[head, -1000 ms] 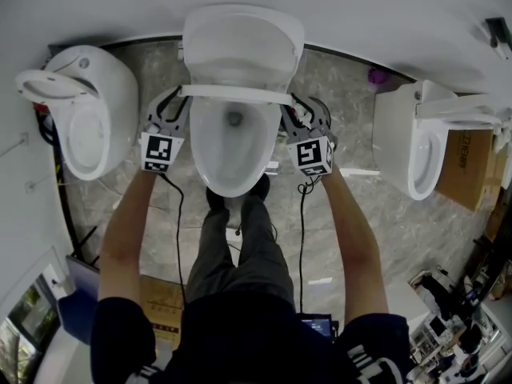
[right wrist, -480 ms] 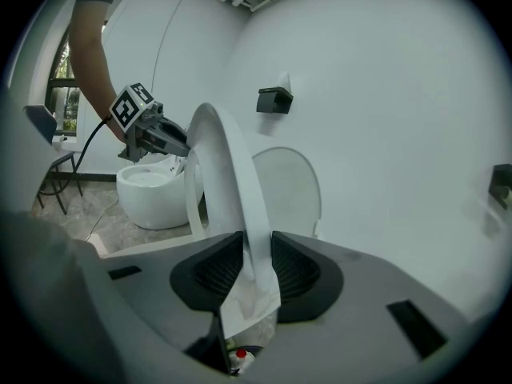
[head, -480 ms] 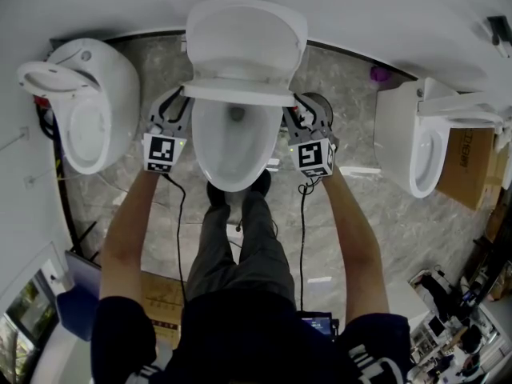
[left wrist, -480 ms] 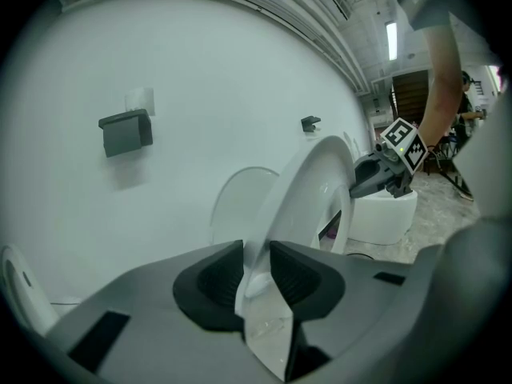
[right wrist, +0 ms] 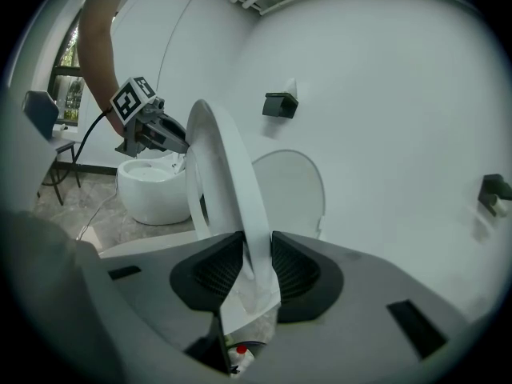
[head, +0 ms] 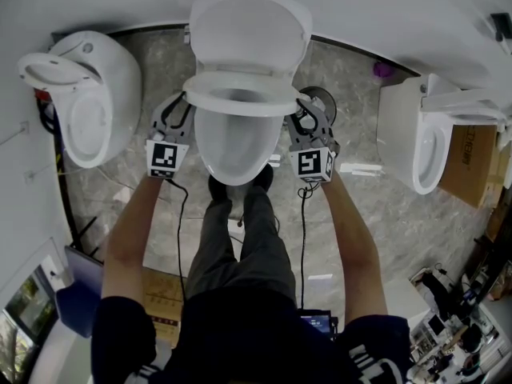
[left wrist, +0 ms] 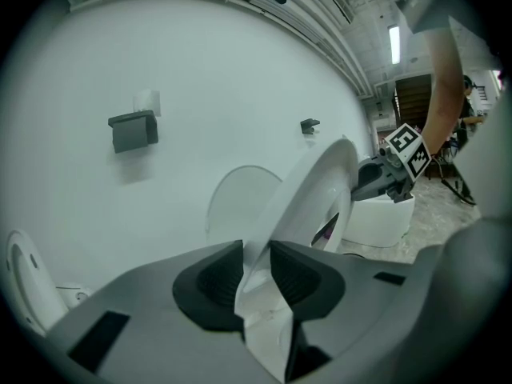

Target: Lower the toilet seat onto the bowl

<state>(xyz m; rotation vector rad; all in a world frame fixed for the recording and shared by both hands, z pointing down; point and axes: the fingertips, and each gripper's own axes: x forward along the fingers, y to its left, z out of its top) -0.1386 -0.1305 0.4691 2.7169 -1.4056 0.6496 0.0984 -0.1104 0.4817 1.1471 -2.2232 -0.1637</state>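
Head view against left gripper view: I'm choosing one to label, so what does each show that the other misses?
Only the head view shows the inside of the bowl, the person's legs and the cardboard box. Only the left gripper view shows the jaws of the left gripper clamped on the rim of the toilet seat, and the dark wall fixture. Both show the seat tilted partway over the bowl, the raised lid and the right gripper at the seat's other side.

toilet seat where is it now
Head view, centre: toilet seat tilted over the bowl, before the raised lid, held between left gripper and right gripper.
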